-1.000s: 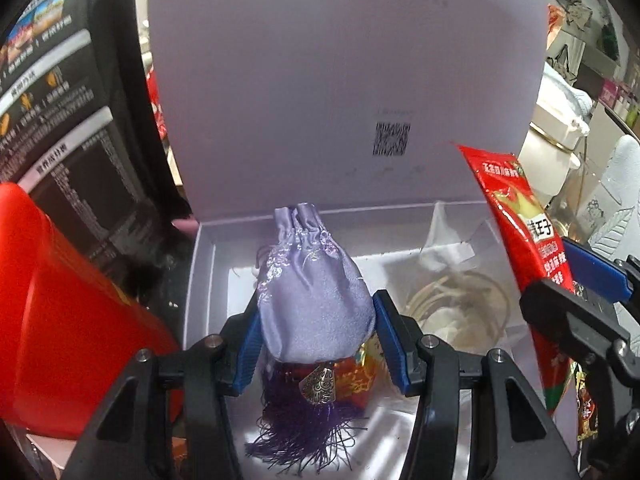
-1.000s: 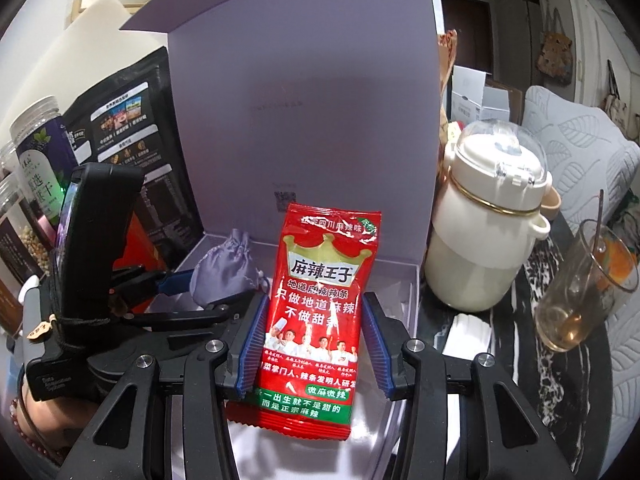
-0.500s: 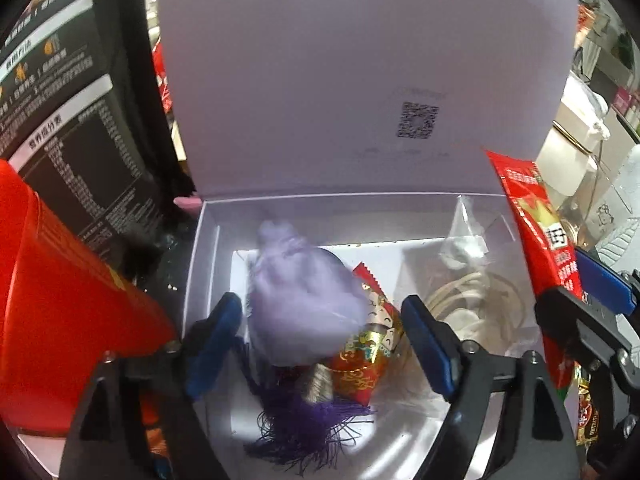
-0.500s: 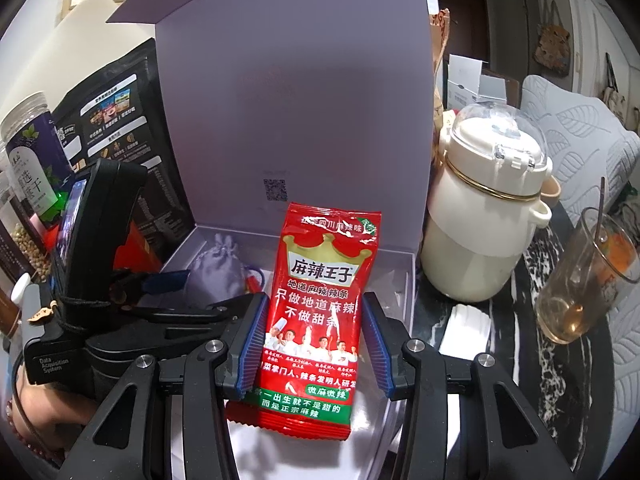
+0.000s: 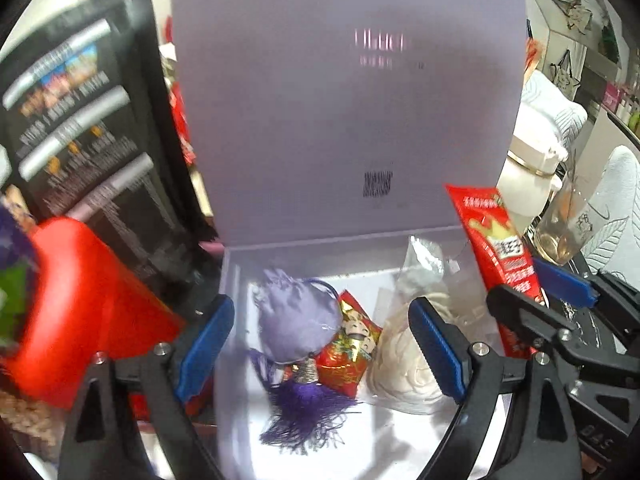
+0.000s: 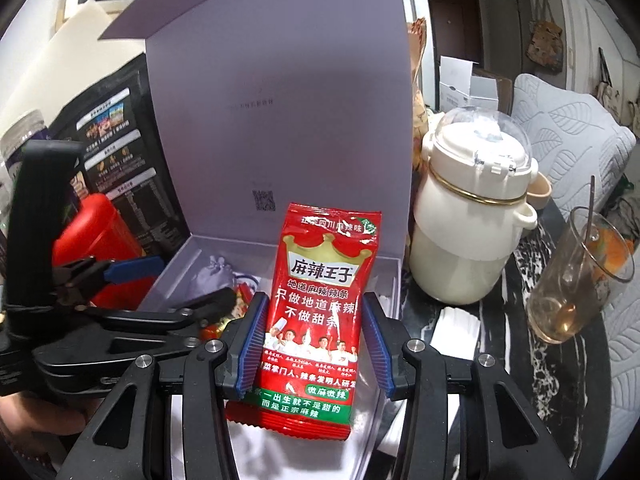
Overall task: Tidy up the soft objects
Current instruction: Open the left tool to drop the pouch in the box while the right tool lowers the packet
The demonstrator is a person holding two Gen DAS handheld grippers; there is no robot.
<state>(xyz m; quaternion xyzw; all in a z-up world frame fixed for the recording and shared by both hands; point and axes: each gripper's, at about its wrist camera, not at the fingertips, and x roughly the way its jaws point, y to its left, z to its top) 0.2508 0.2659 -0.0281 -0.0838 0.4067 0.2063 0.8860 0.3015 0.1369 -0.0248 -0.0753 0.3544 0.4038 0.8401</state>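
A lilac pouch (image 5: 298, 320) with a purple tassel (image 5: 306, 412) lies inside the open lilac box (image 5: 236, 276), beside a small red packet (image 5: 352, 356) and a clear bag of white cord (image 5: 404, 364). My left gripper (image 5: 320, 348) is open and empty, its jaws wide either side of the pouch. My right gripper (image 6: 314, 346) is shut on a red snack packet (image 6: 320, 300), held upright over the box's front right; the packet also shows in the left wrist view (image 5: 496, 256). The pouch shows in the right wrist view (image 6: 214, 280).
The box lid (image 6: 280, 112) stands upright behind. A red container (image 5: 76, 312) and black bags (image 5: 80, 120) stand left of the box. A white lidded pot (image 6: 472, 216) and a glass with a spoon (image 6: 576, 276) stand on the right, on a dark marbled top.
My left gripper opened and let the lilac pouch drop into the box, then drew back. My right gripper still holds the red snack packet, now closer over the box.
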